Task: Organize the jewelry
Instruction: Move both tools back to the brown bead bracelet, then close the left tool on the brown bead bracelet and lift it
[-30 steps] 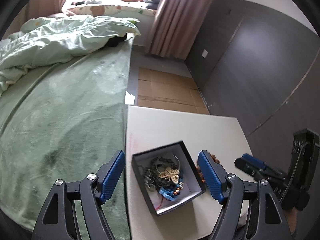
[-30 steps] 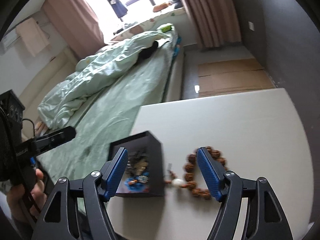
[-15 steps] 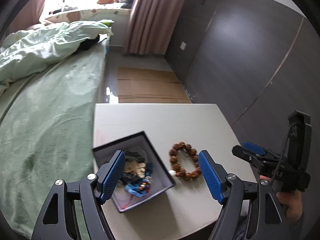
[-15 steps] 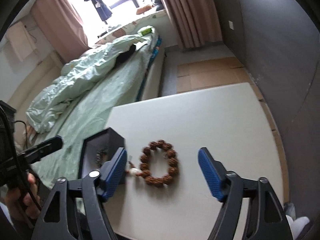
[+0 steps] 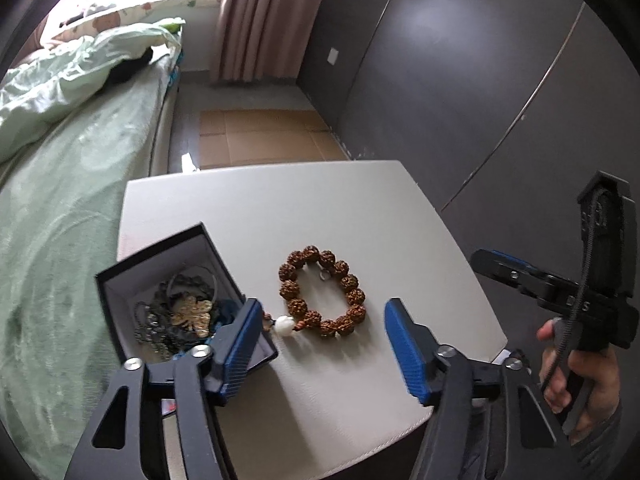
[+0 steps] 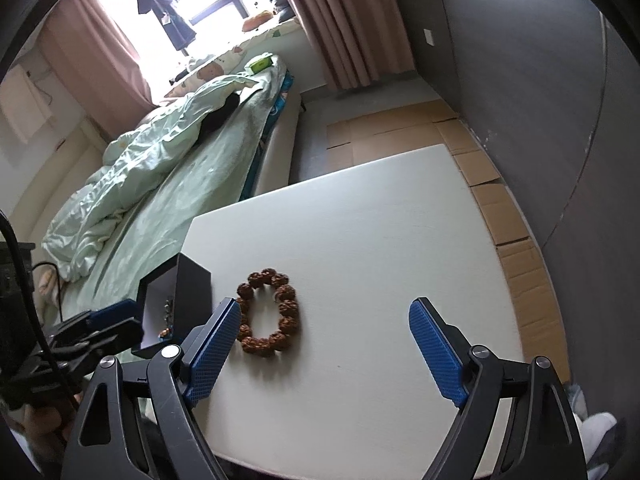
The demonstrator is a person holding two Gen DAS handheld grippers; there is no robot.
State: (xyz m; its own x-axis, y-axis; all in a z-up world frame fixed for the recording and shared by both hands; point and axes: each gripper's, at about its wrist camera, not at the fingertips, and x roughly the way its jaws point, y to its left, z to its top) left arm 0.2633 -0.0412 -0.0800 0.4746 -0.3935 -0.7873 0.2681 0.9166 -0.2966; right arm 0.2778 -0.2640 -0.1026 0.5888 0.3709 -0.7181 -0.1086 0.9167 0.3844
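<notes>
A brown beaded bracelet (image 5: 322, 292) with a white bead (image 5: 283, 325) lies flat on the white table (image 5: 280, 208). Left of it stands an open black box (image 5: 132, 276) holding a tangle of jewelry with a gold leaf-shaped piece (image 5: 192, 310). My left gripper (image 5: 322, 350) is open and empty, above the table's near edge, with the bracelet just beyond its fingertips. My right gripper (image 6: 324, 346) is open and empty; the bracelet (image 6: 267, 312) lies beside its left finger and the box (image 6: 188, 288) further left.
A bed with a green cover (image 5: 60, 184) runs along the table's left side. Flattened cardboard (image 5: 256, 136) lies on the floor beyond the table. A dark wall (image 5: 460, 80) stands at the right. The right gripper and the hand holding it show in the left wrist view (image 5: 560, 292).
Both views have swung right, so the bracelet now sits between the left gripper's fingers in view and the box has shifted left. Both grippers stayed open.
</notes>
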